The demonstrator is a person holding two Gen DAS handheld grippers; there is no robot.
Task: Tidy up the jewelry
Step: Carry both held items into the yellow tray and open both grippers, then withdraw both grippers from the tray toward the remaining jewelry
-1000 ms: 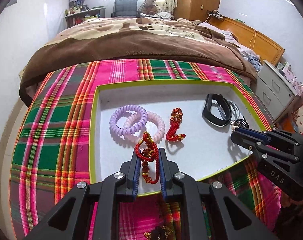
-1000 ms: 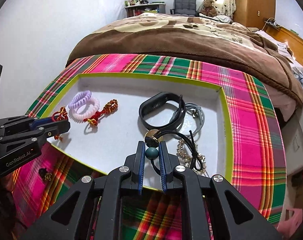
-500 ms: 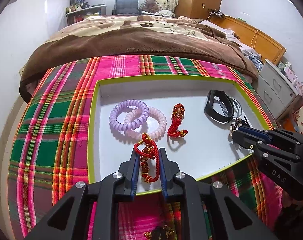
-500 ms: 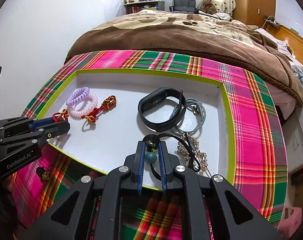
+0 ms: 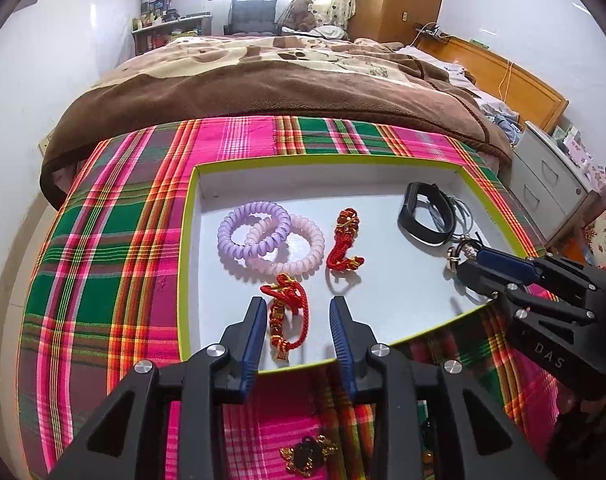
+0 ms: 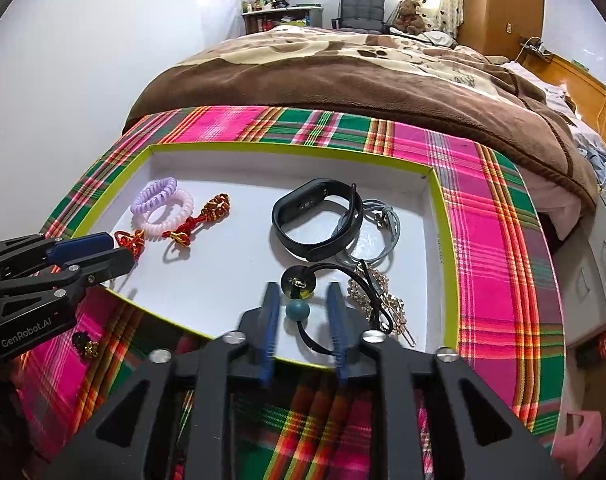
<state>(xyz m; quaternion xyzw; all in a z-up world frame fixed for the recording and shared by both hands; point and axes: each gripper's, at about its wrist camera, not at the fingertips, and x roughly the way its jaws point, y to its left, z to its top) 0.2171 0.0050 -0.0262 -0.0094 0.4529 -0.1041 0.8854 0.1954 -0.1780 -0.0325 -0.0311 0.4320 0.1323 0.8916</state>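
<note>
While both pairs of fingers stand over the near rim of the shallow tray (image 5: 191, 240), each has just been opening, and neither presses on anything. The left gripper (image 5: 296, 320) is released, with a red cord bracelet (image 5: 285, 320) lying loose on the tray floor between its fingers, close to the left one and clear of the right. The right gripper (image 6: 302, 308) is likewise spread, with a teal bead (image 6: 297, 310) on a black cord (image 6: 343, 276) lying free in the gap, just inside the tray's near edge. Farther in, a purple coil band (image 5: 253, 234) overlaps a pink coil band (image 5: 295, 246), with a second red cord charm (image 5: 345, 240) just to their right. A black wristband (image 6: 317, 220) lies toward the tray's right side, over a grey cord loop (image 6: 383, 224), and a gold chain piece (image 6: 387, 304) sits near the right wall. Bare tray floor shows along the far wall and in the middle, between the red charm and the wristband. Outside the tray, a dark gold-trimmed ornament (image 5: 307, 454) lies on the plaid cloth (image 5: 103, 240) beneath the left gripper.
</note>
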